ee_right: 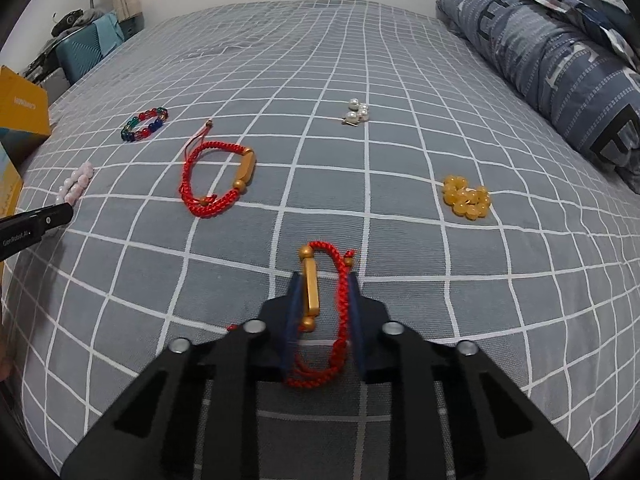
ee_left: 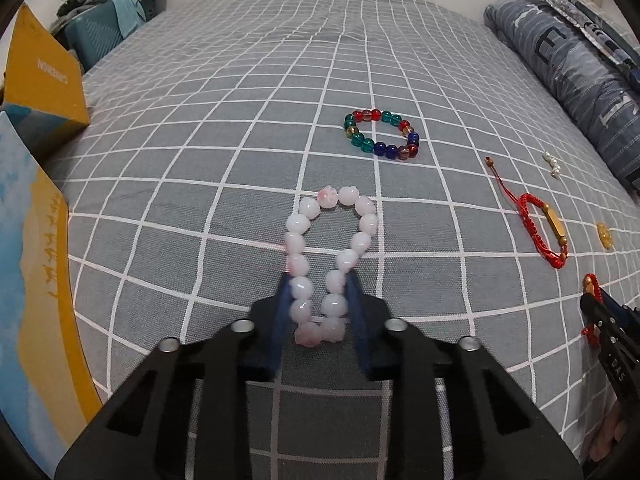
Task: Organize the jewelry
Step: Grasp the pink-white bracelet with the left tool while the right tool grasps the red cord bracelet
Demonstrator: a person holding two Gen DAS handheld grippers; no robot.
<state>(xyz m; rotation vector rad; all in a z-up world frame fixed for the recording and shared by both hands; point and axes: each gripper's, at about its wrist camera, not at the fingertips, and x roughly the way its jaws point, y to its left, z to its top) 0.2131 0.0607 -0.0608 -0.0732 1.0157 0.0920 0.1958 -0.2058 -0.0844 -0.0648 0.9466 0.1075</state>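
Bed: I see the grey checked bedspread (ee_right: 400, 240) under everything.
Left gripper: my left gripper (ee_left: 318, 282) is clamped on the pink bead bracelet (ee_left: 332, 236), whose far loop lies on the spread.
Right gripper: my right gripper (ee_right: 323, 280) pinches a red cord bracelet (ee_right: 344, 308) by its gold bar.
Loose pieces: second red bracelet (ee_right: 212, 176), coloured glass bead bracelet (ee_left: 382, 134), yellow bead cluster (ee_right: 466, 196), pearl earrings (ee_right: 357, 111), all well apart.

- Pale pink bead bracelet (ee_left: 330, 268): squeezed into a narrow loop on the checked bed.
- Red cord bracelet with gold bar (ee_right: 320, 312): pinched narrow, lying on the bed.
- Multicoloured bead bracelet (ee_left: 382, 134), second red cord bracelet (ee_right: 216, 180), pearls (ee_right: 357, 112), yellow beads (ee_right: 466, 196): lying apart.
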